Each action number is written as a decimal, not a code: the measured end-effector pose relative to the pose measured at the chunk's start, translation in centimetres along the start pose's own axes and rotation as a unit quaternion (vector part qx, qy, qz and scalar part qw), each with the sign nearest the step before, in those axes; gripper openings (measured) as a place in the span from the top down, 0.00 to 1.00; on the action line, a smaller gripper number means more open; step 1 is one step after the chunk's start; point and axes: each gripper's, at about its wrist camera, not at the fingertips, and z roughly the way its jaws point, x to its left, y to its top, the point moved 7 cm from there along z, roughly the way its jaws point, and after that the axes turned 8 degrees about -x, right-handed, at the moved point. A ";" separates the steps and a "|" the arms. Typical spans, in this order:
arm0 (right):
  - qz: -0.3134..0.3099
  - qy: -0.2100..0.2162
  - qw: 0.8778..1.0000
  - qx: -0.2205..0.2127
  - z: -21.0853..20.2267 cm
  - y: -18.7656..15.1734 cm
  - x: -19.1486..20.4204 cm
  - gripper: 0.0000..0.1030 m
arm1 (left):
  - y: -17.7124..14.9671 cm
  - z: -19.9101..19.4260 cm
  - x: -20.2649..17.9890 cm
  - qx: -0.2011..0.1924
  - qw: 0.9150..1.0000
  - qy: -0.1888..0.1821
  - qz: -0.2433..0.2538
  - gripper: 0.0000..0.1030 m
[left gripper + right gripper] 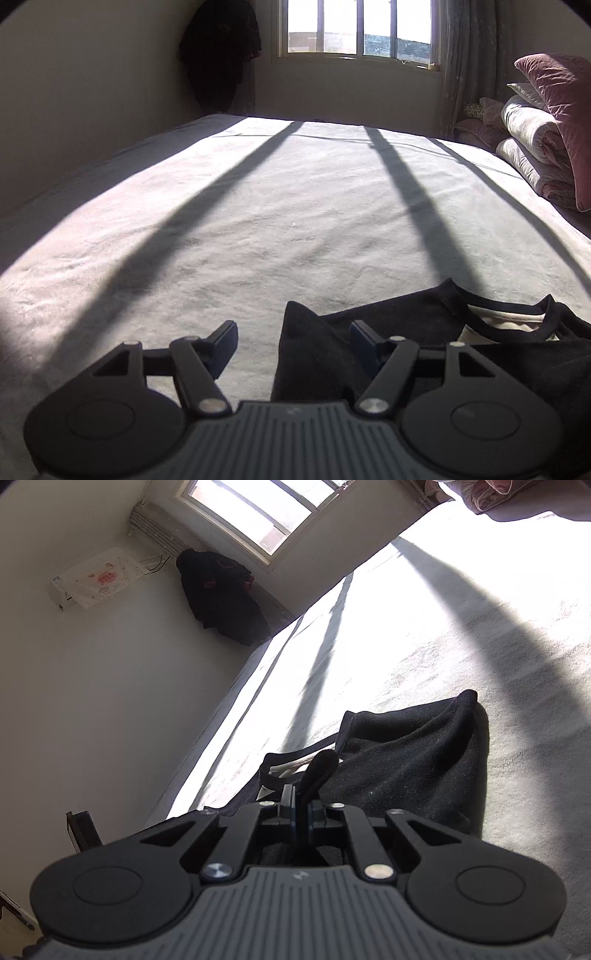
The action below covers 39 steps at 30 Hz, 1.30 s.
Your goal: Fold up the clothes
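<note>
A black garment [417, 325] with a pale inner lining at its neck lies on the bed [258, 206], at the bottom right of the left wrist view. My left gripper [291, 338] is open, its jaws spread on either side of the garment's left corner, not closed on it. In the right wrist view the same black garment [413, 760] is bunched on the bed [461, 635]. My right gripper [303, 805] is shut on a fold of the black fabric, which sticks up between the jaws.
Folded quilts and a pink pillow [546, 122] are stacked at the bed's right end. A dark coat [221, 51] hangs by the window [358, 29]. A wall [92, 686] runs along the bed's far side. Window-bar shadows cross the sheet.
</note>
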 end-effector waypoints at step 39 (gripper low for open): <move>-0.162 -0.178 0.968 -0.066 -1.3 1.0 -4.3 0.87 | -4.2 -6.2 2.3 -0.013 0.997 -0.065 -0.050 0.61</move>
